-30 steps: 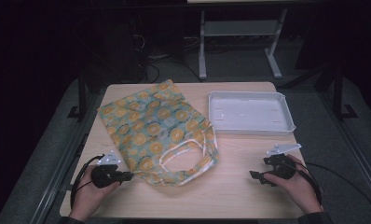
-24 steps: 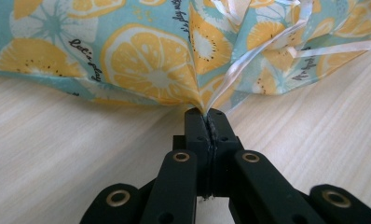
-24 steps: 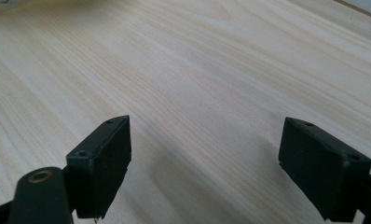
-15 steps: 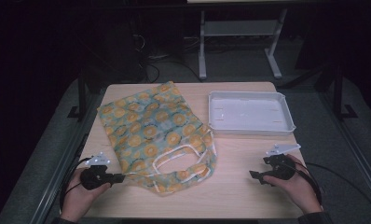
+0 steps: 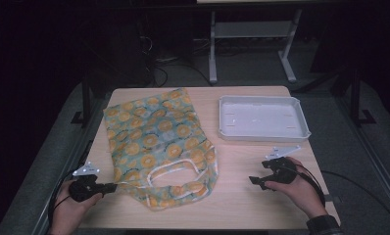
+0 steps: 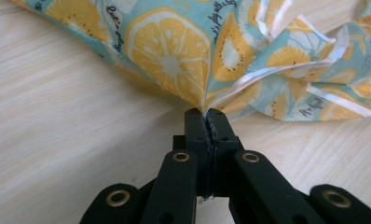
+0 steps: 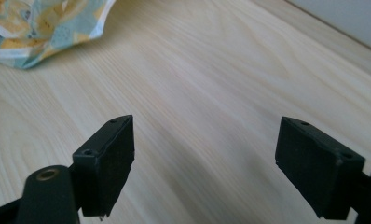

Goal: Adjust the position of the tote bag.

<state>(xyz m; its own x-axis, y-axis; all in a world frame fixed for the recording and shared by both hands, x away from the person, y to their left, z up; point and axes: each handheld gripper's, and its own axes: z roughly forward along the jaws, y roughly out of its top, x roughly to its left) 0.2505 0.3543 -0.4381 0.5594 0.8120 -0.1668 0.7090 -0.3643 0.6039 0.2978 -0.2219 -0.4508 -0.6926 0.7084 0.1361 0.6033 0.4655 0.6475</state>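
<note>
Lemon-print bag (image 5: 156, 142) flat, table's left half

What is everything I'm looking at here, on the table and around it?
bag: one, teal with yellow lemon slices, white handles, flat on the table's left half
tray: one, white, empty, far right of the table
table: one, light wood
metal stand: one, grey, on the floor behind the table
left tool: one, black, shut on the bag's near-left corner
right tool: one, black, jaws open above bare wood
hands: two, at the near edge
</note>
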